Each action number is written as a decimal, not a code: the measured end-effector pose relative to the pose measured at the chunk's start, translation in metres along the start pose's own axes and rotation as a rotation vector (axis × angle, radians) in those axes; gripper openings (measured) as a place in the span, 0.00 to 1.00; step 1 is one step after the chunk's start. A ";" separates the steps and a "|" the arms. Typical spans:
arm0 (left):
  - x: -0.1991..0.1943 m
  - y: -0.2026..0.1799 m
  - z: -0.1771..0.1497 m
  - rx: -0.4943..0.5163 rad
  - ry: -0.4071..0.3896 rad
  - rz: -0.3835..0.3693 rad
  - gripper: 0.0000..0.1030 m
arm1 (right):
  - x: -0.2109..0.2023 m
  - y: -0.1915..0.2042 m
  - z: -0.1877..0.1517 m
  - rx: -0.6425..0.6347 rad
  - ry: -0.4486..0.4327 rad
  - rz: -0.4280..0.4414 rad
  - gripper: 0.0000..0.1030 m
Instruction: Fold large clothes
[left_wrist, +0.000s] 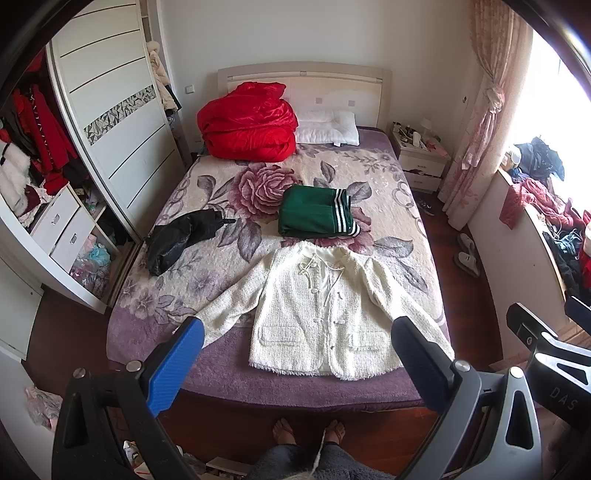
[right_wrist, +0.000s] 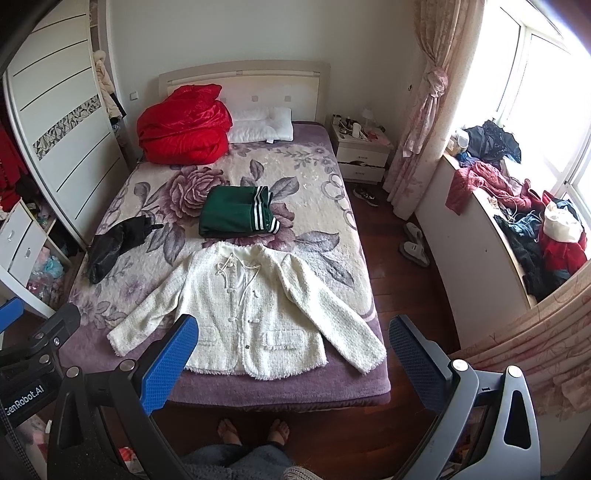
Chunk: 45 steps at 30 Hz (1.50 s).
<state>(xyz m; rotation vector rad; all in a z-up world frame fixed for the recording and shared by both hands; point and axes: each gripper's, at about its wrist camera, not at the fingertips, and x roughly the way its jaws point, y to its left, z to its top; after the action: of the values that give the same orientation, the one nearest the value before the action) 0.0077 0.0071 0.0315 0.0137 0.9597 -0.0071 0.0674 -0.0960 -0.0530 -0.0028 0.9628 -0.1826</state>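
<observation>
- black garment (left_wrist: 181, 240) lies at the bed's left edge, apart from the work area
- left gripper (left_wrist: 295, 354) held above the near edge, jaws wide apart, empty
- white jacket (left_wrist: 325, 314) lies flat, face up, sleeves spread; fold not begun, next likely a sleeve pinched and brought inward
- folded green garment (left_wrist: 317, 216) just beyond the collar, may crowd
- right gripper (right_wrist: 291, 350) apart, empty

Nubbly cream jacket (left_wrist: 325, 314), glossy red quilt (left_wrist: 247, 122)
</observation>
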 end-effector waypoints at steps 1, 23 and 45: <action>-0.001 0.001 0.000 -0.001 -0.002 0.000 1.00 | -0.001 0.000 0.002 -0.001 -0.001 0.002 1.00; -0.004 0.004 -0.004 -0.001 -0.014 0.004 1.00 | -0.003 0.004 -0.001 -0.001 -0.012 0.003 1.00; -0.005 0.011 0.012 0.000 -0.013 0.000 1.00 | -0.005 0.007 -0.001 0.004 -0.011 0.005 1.00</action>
<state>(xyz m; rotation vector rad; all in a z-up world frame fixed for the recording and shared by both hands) 0.0149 0.0176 0.0430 0.0133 0.9467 -0.0070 0.0649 -0.0879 -0.0498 0.0022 0.9511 -0.1794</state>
